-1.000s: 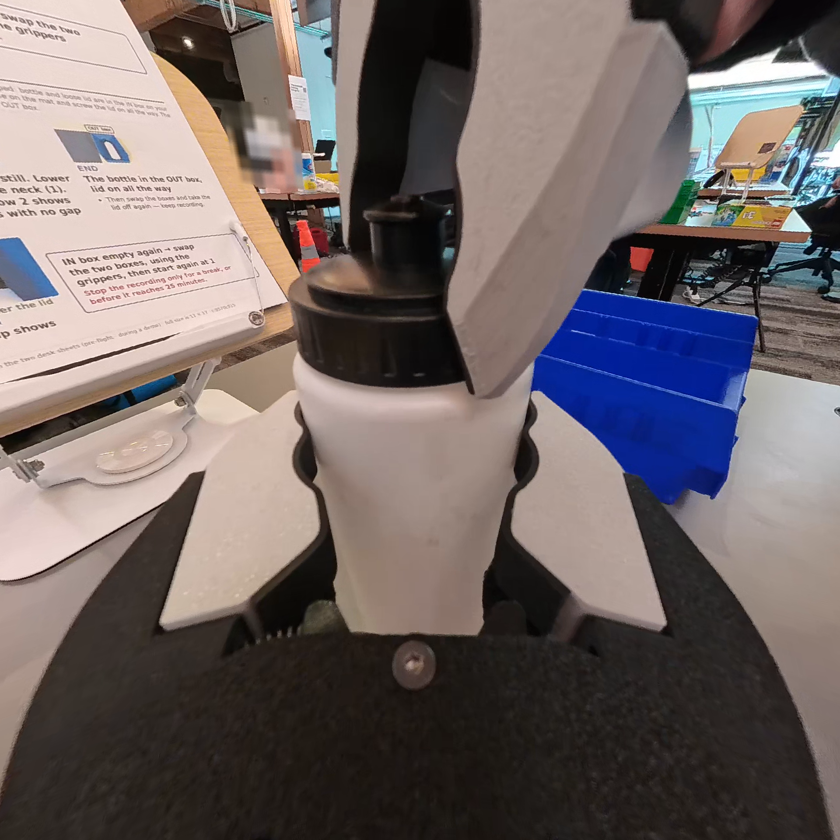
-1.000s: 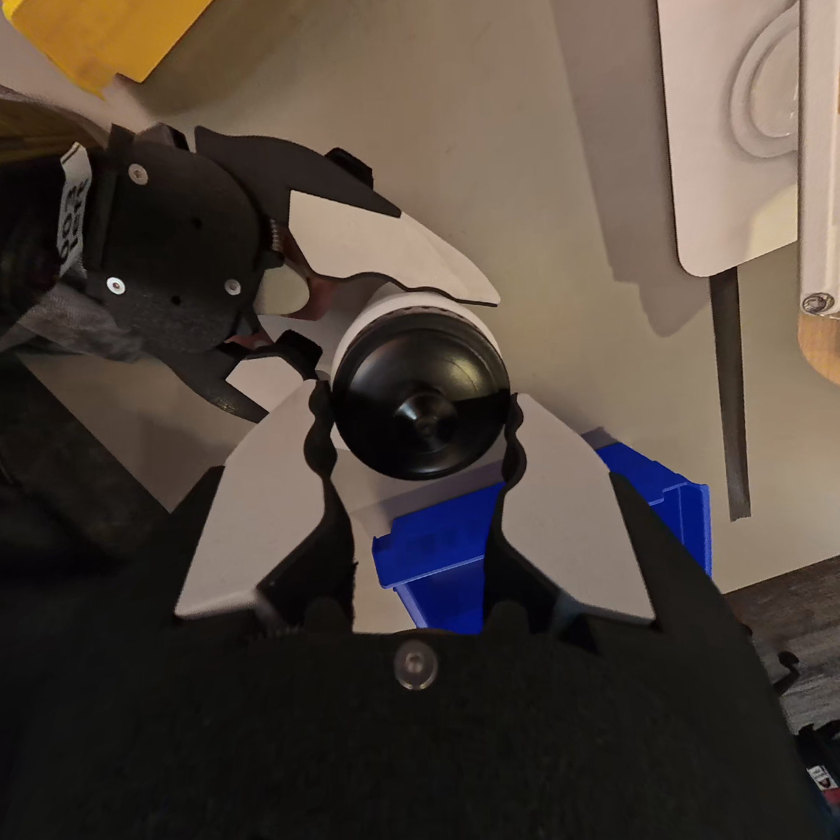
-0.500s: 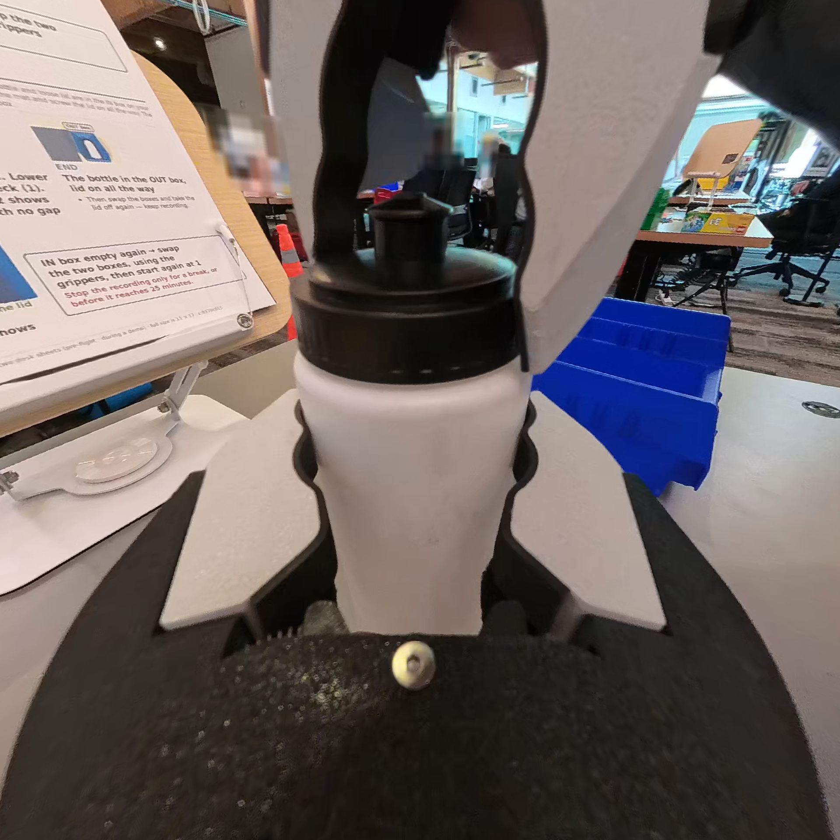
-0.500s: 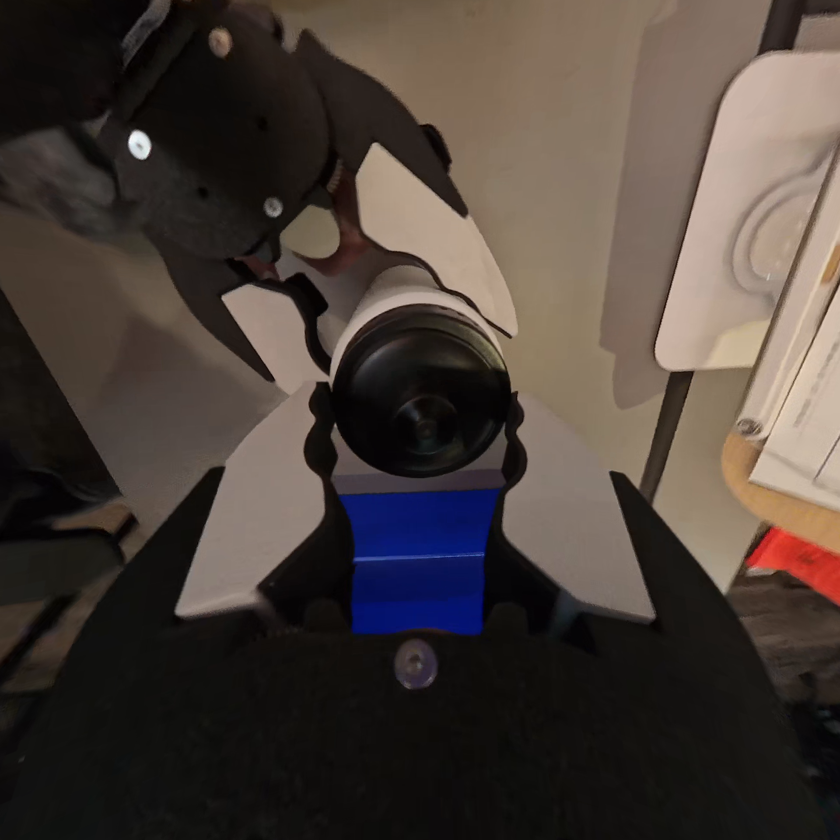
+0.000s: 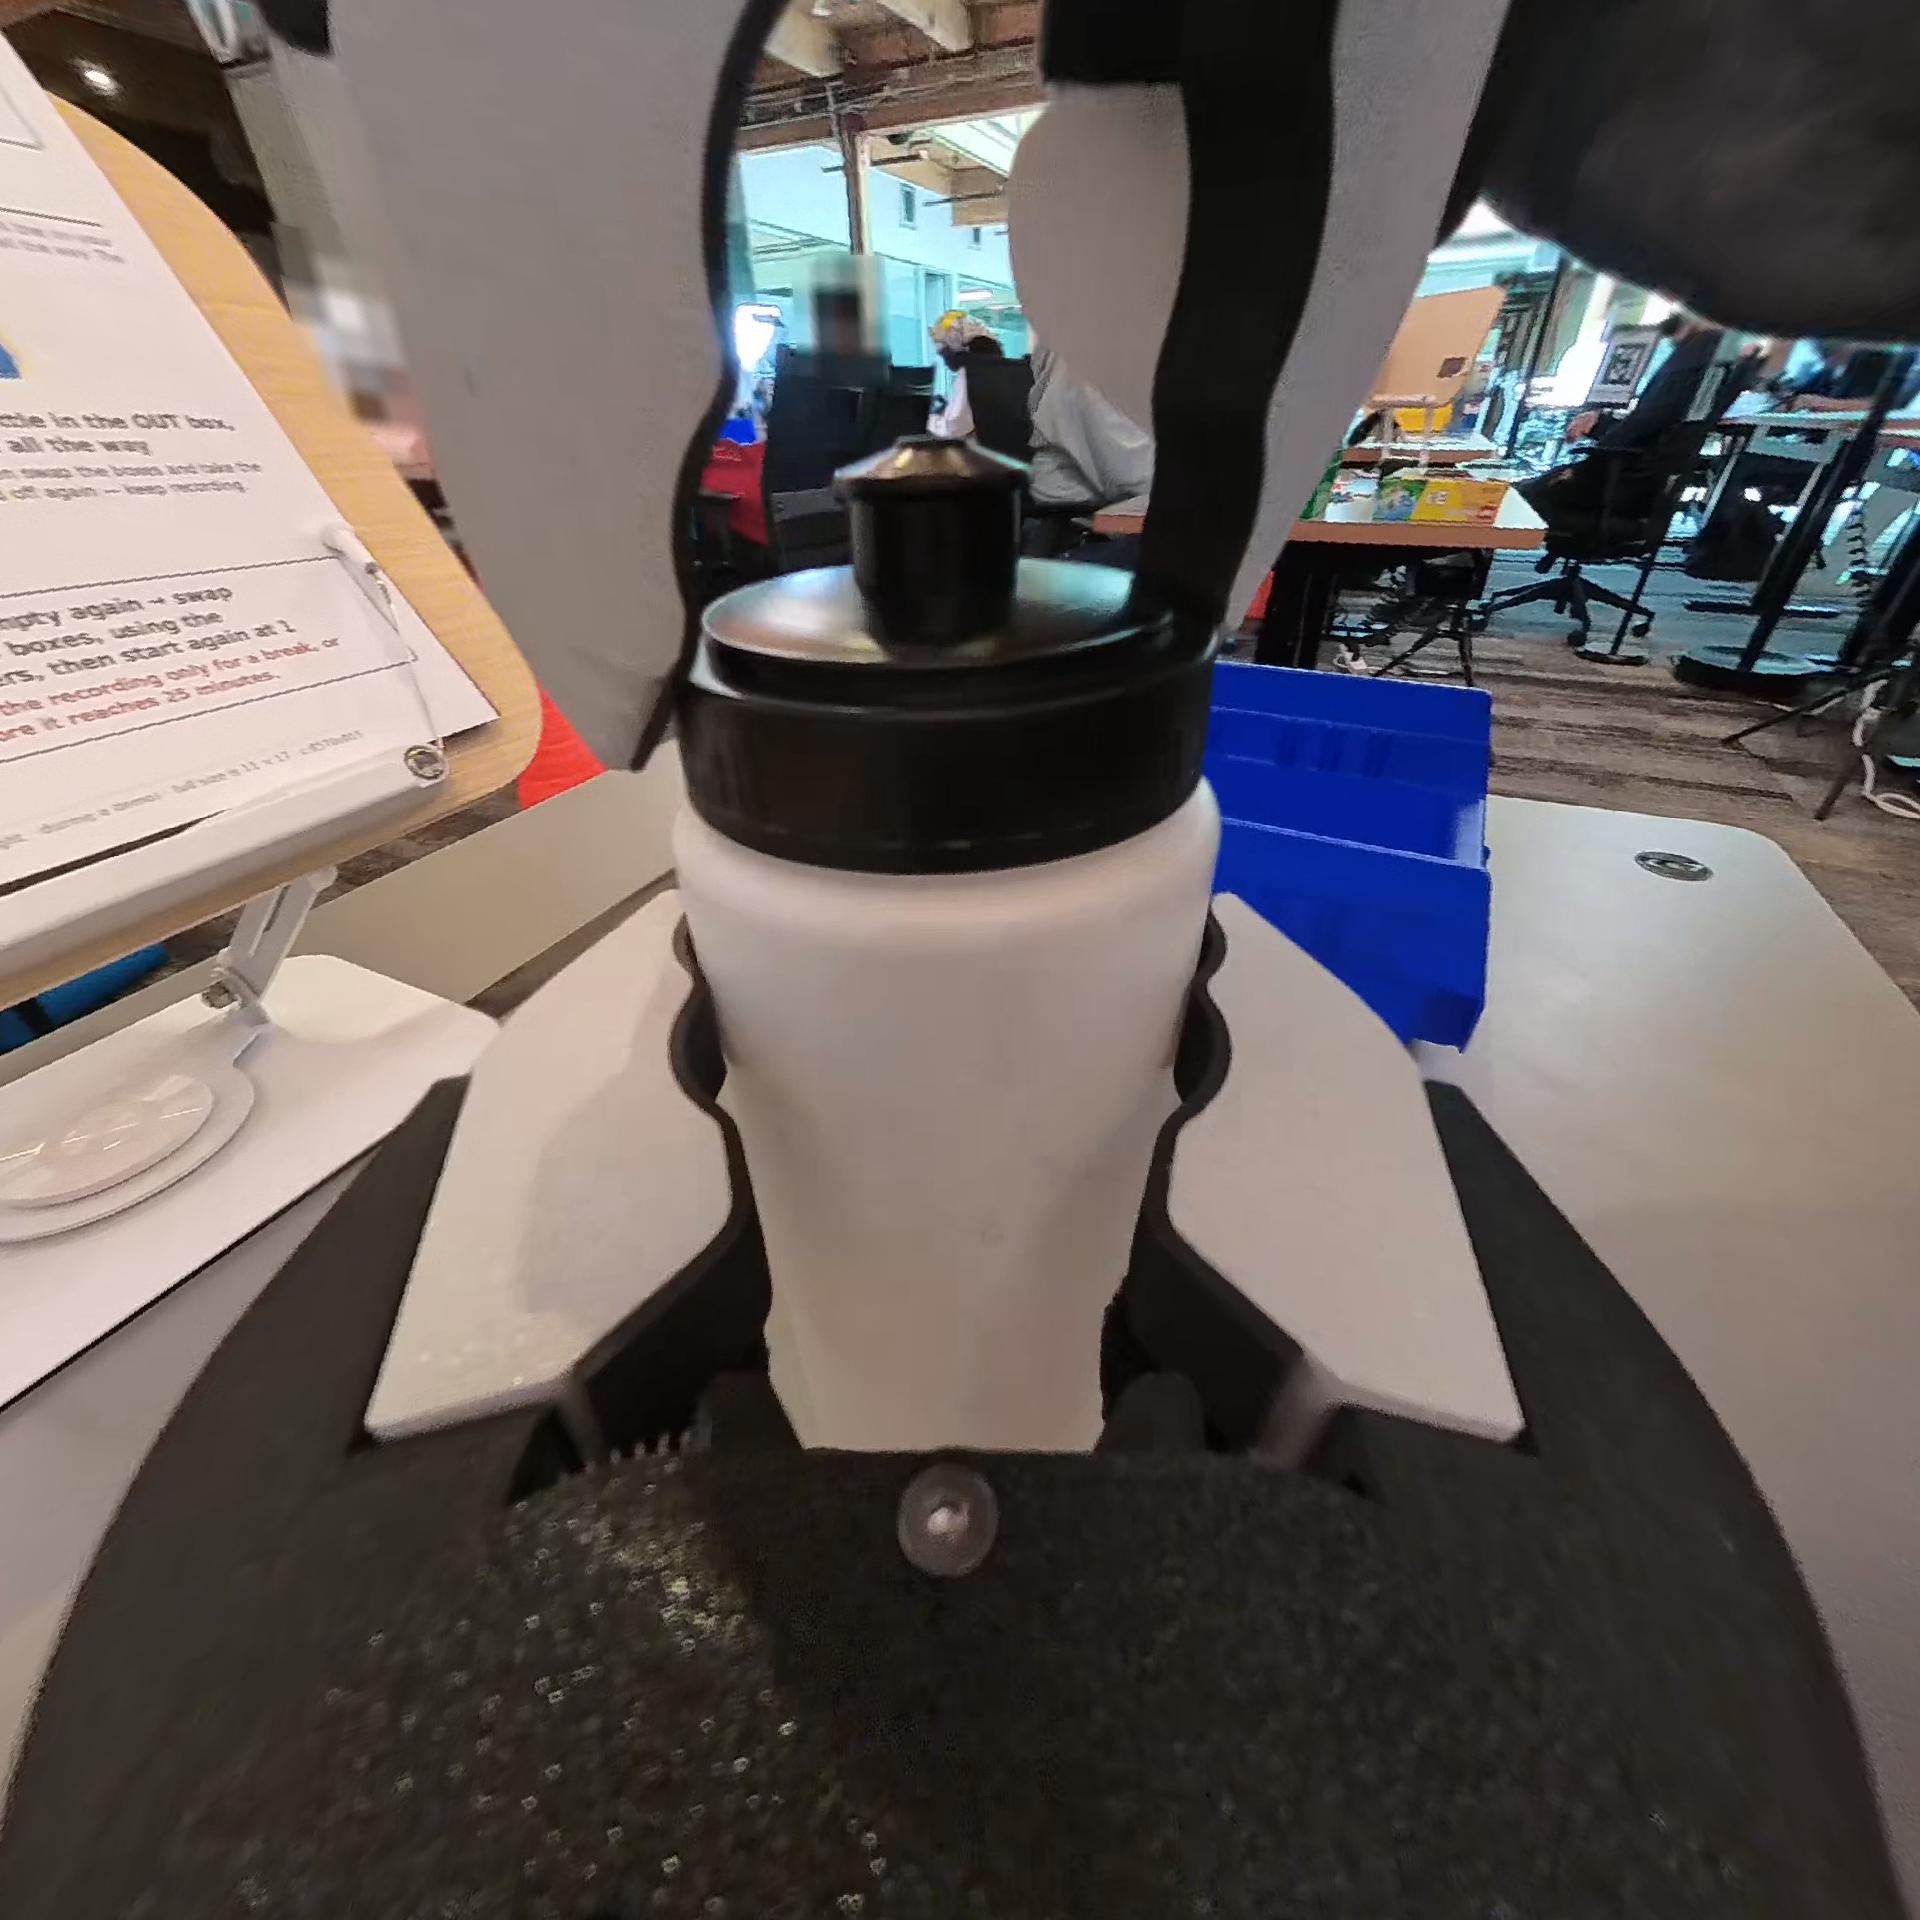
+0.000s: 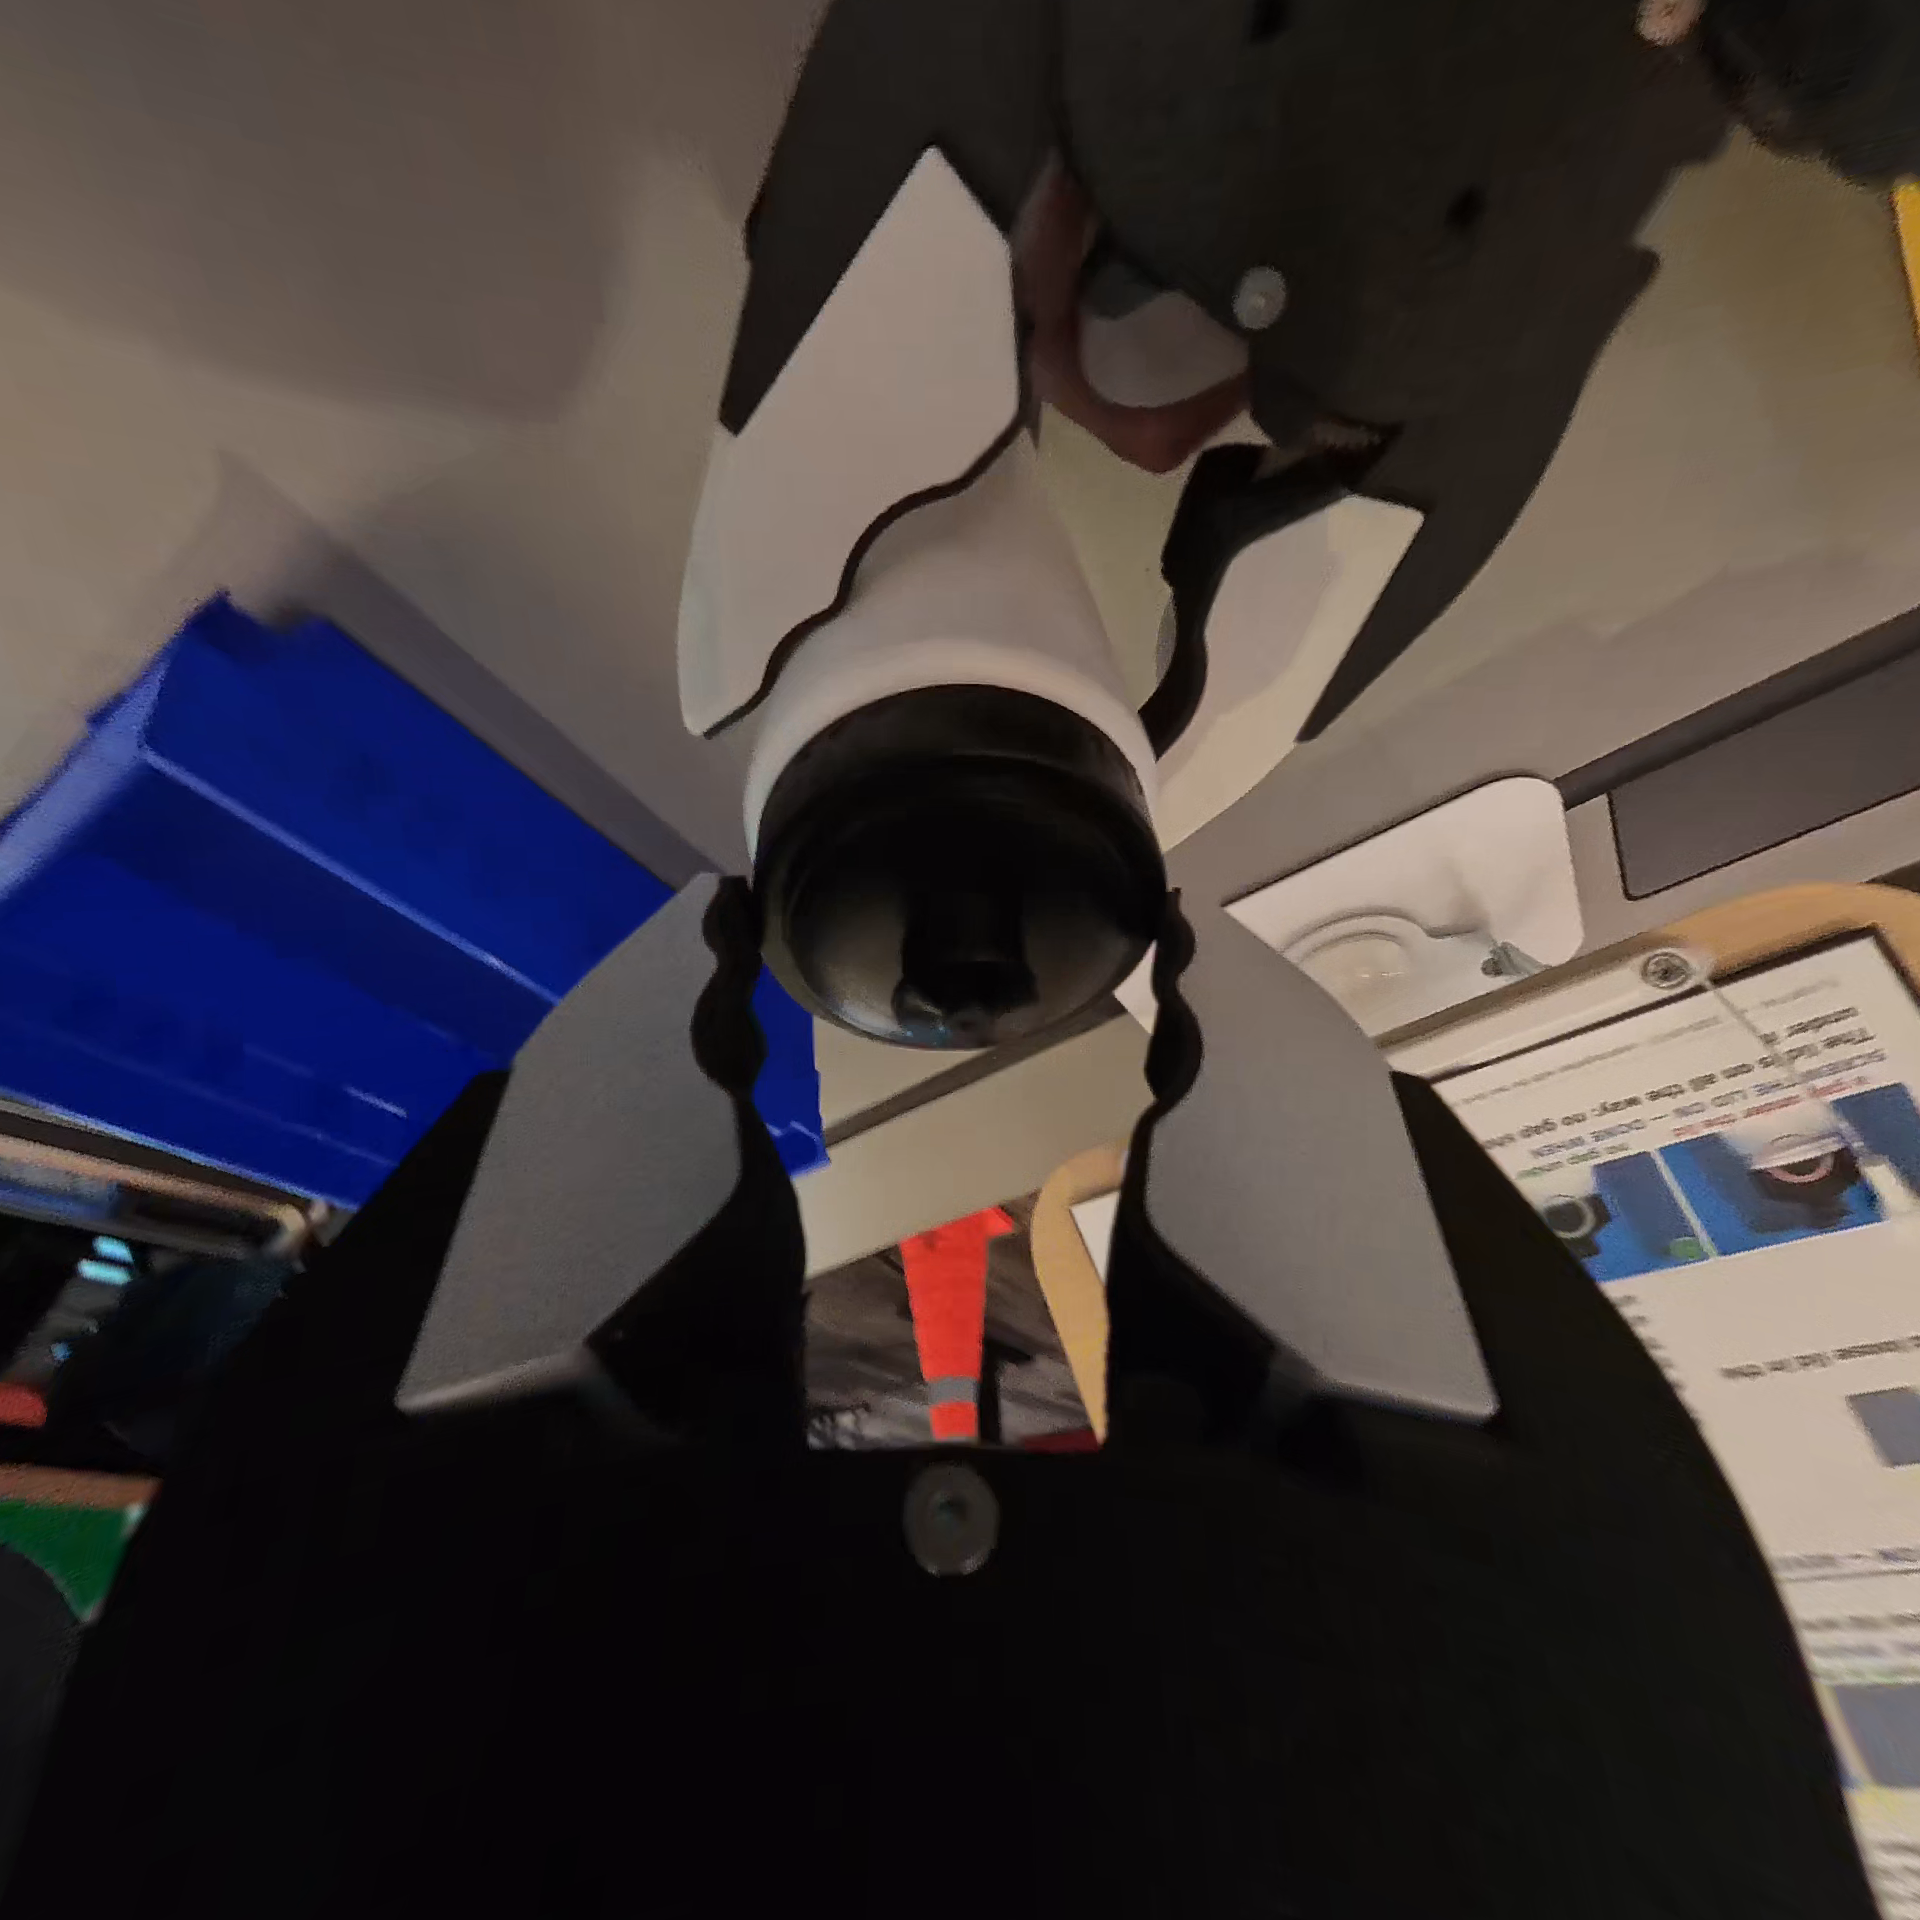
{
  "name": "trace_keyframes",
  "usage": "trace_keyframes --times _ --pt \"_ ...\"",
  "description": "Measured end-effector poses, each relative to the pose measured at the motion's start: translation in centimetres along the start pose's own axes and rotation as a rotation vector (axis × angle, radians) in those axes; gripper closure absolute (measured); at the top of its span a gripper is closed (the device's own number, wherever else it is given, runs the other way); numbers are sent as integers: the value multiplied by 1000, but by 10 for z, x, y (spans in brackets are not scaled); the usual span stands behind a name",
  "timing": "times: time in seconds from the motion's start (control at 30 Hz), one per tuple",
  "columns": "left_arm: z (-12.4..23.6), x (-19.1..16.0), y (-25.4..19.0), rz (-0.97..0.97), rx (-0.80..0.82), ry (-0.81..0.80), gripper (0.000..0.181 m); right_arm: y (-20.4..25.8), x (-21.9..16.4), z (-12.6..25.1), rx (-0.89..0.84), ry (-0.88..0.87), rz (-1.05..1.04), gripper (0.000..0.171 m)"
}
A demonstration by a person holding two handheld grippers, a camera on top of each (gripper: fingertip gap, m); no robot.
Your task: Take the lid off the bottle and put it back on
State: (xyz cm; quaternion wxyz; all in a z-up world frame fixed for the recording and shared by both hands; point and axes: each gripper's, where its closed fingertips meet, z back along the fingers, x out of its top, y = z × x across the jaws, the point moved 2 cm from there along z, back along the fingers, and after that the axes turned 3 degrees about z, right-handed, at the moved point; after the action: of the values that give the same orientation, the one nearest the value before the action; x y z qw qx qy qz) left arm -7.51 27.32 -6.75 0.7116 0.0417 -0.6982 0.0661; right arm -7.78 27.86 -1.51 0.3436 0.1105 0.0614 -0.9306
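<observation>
Left tool (image 5: 951, 1039) clamped round smooth white bottle (image 5: 940, 1091), held upright above pale surface (image 5: 1662, 1039). Right tool (image 6: 951, 935) closed from above on ribbed black lid (image 5: 940, 748), seated on neck. Blue bin (image 5: 1351, 831) close behind; document stand (image 5: 208, 582) left.

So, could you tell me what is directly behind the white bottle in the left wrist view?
A blue bin stands behind the bottle, showing only to its right; the bottle and black lid cover the rest.

The lid (image 5: 940, 717) sits on the bottle (image 5: 940, 1091). A bin (image 5: 1351, 862) is behind it on the right, a paper stand (image 5: 187, 665) on the left.
</observation>
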Motion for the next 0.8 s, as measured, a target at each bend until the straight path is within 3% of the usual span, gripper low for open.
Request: trace_keyframes --times 0.13,0.27,0.33,0.43,0.57,0.6,0.7,0.8 --pt "1 0 -2 -2 -10 2 95 1 2 1 -23 25 77 98" --pt "1 0 -1 -3 -1 -1 95 2 1 4 -101 -9 -63 100" --pt "1 1 0 -6 31 -7 95 5 4 15 -122 -95 -244 92" --pt "0 1 2 -9 87 -29 95 5 16 33 -115 -343 -629 92" --pt "-1 1 2 -11 142 -23 95 1 7 28 -93 -441 -1200 57" --pt "-1 1 3 -11 149 -23 95 2 6 25 -81 -473 -1324 56" --pt "-1 1 5 -10 181 -17 95 14 -1 11 -7 -423 -1635 55" --pt "-1 1 6 -9 196 -28 95 17 -9 6 -47 -357 -1740 60"
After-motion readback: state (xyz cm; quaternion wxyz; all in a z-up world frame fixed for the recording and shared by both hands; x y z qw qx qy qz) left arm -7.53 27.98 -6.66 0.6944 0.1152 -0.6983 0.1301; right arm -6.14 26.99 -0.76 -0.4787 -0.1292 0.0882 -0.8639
